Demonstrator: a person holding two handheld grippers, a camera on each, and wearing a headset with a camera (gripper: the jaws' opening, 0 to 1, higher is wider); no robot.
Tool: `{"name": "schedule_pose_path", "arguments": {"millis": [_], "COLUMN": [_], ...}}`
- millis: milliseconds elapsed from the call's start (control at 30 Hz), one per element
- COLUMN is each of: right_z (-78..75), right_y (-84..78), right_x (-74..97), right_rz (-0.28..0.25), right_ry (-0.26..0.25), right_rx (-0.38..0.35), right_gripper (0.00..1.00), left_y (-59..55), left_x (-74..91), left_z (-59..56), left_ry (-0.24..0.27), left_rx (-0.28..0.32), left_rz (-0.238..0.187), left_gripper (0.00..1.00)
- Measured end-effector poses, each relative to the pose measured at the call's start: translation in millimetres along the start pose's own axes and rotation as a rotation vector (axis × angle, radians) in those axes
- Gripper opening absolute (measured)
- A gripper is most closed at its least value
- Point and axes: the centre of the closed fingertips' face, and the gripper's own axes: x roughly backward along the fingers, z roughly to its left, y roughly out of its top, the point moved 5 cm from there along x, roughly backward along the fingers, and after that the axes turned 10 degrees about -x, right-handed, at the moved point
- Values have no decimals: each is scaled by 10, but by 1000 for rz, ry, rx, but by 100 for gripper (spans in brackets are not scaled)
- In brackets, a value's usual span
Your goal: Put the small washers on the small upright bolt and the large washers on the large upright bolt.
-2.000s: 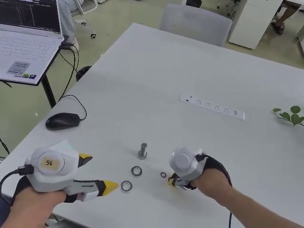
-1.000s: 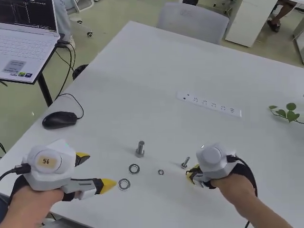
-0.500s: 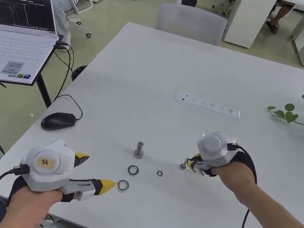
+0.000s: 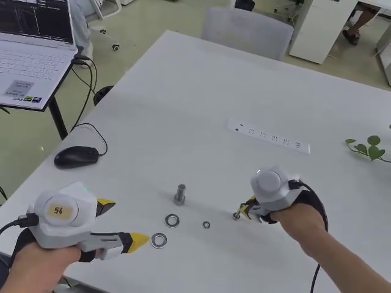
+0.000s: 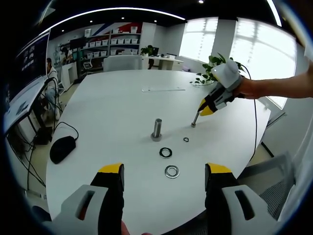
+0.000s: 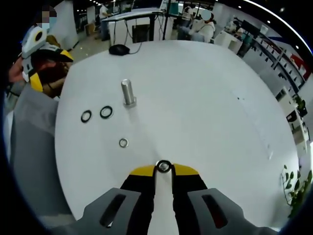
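Counter [image 4: 201,91]: white, large bolt [image 4: 179,194] upright at centre, small bolt [image 4: 236,214] to its right.
Risk: washer could tilt off the thread and drop, or my push tips the small bolt.
Left gripper [image 4: 125,220]: fingers wide apart, empty, near two large washers [image 4: 172,220].
Right gripper [image 4: 245,211]: fingers pinched on a small washer [image 6: 164,166] atop the small bolt.

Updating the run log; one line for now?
left gripper open | right gripper shut on small bolt | washers loose on table
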Motion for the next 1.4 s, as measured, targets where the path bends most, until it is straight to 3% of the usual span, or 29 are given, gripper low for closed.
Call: {"name": "schedule_pose_path", "arguments": {"millis": [733,1400], "right_z": [18,13], "right_y": [-3,-125], "right_x": [-83,-390], "right_rz": [51,91], "right_ry": [10,20], "right_rx": [23,-22], "right_gripper": [13,14], "left_y": [-17,-41], "left_x": [-10,-15], "left_z": [-6,-11], "left_ry": [-2,-4], "left_rx": [1,3], "left_rz": [5,14], "left_gripper": [67,67]}}
